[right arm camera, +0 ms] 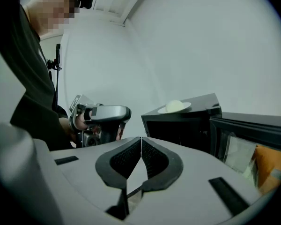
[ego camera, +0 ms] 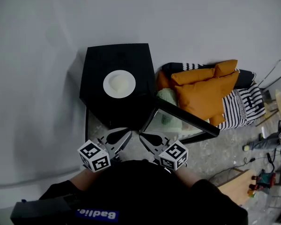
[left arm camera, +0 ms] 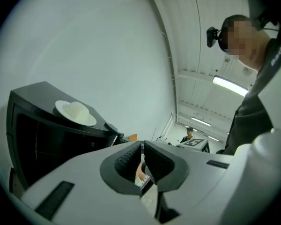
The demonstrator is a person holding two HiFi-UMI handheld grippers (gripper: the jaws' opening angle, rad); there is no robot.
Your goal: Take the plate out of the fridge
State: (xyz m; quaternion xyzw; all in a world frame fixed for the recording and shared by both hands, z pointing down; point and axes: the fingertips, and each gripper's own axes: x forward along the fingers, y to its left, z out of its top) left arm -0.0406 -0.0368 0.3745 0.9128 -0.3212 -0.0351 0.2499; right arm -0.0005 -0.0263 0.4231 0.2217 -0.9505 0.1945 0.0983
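A white plate (ego camera: 119, 83) with a pale mound of food lies on top of a small black fridge (ego camera: 107, 60), whose glass door (ego camera: 182, 121) stands swung open to the right. The left gripper view shows the plate (left arm camera: 75, 112) up on the fridge (left arm camera: 37, 139); in the right gripper view the plate (right arm camera: 175, 107) sits above the dark open fridge (right arm camera: 178, 128). My left gripper (ego camera: 129, 132) and right gripper (ego camera: 141, 135) hover side by side in front of the fridge, close to my body. Both are shut and hold nothing, which also shows for the left gripper (left arm camera: 142, 144) and right gripper (right arm camera: 141, 138).
Orange cushions (ego camera: 203, 90) and a black-and-white striped throw (ego camera: 243, 104) lie right of the fridge, behind the open door. A grey wall rises behind and to the left. A wooden board (ego camera: 236, 184) and cables lie on the floor at right. A person (left arm camera: 189, 134) stands far off.
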